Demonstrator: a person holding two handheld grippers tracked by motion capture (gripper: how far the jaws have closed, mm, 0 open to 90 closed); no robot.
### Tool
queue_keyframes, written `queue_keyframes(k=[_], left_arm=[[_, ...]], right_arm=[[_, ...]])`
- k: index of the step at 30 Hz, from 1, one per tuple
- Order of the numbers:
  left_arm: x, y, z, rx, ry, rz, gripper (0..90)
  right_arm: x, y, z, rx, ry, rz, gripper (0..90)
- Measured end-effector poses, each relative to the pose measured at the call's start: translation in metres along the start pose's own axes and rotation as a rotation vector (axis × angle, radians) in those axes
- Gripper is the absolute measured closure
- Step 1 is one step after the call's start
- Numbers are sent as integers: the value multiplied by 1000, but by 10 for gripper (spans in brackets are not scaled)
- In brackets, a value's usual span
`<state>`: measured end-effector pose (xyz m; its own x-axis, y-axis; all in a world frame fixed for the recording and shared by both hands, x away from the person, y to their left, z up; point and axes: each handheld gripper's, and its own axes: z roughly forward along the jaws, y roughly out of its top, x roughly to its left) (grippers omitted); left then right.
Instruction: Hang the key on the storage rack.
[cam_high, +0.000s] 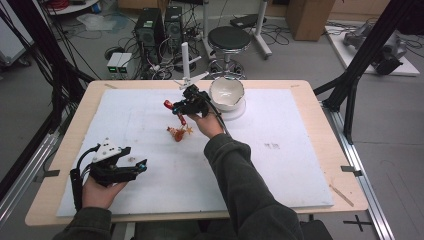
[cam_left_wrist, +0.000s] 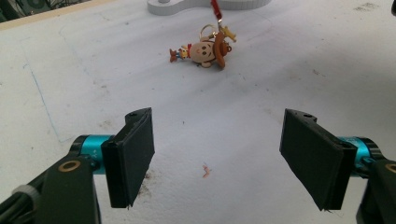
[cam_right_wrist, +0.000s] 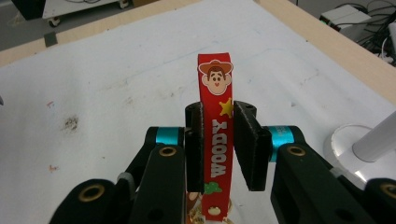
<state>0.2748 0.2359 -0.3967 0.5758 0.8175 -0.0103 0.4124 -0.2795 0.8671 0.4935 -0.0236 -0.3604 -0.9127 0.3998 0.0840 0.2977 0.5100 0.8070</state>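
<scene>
Open mat (cam_high: 280, 165) right of the toy (cam_high: 176, 133); bowl (cam_high: 226, 93) and white post (cam_high: 185, 60) crowd the far edge.

A: High view sits above the near edge, facing forward and down over the whole worktop (cam_high: 300, 165).

B: Left gripper view rides low, skimming the mat toward the toy (cam_left_wrist: 205, 50), also seen from above (cam_high: 178, 133).

A: Right gripper view is close, looking over the strap (cam_right_wrist: 215, 135) toward the worktop's far corner.

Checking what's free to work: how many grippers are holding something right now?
1: the right gripper at mid-table is clamped on the red Woody strap. The left gripper, near the front left, is open over bare mat.
</scene>
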Motion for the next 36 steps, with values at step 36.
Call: queue_keyframes(k=[36], left_arm=[[1, 0, 0, 4, -2, -1, 266]], right_arm=[[-31, 6, -34, -106, -99, 83, 753]])
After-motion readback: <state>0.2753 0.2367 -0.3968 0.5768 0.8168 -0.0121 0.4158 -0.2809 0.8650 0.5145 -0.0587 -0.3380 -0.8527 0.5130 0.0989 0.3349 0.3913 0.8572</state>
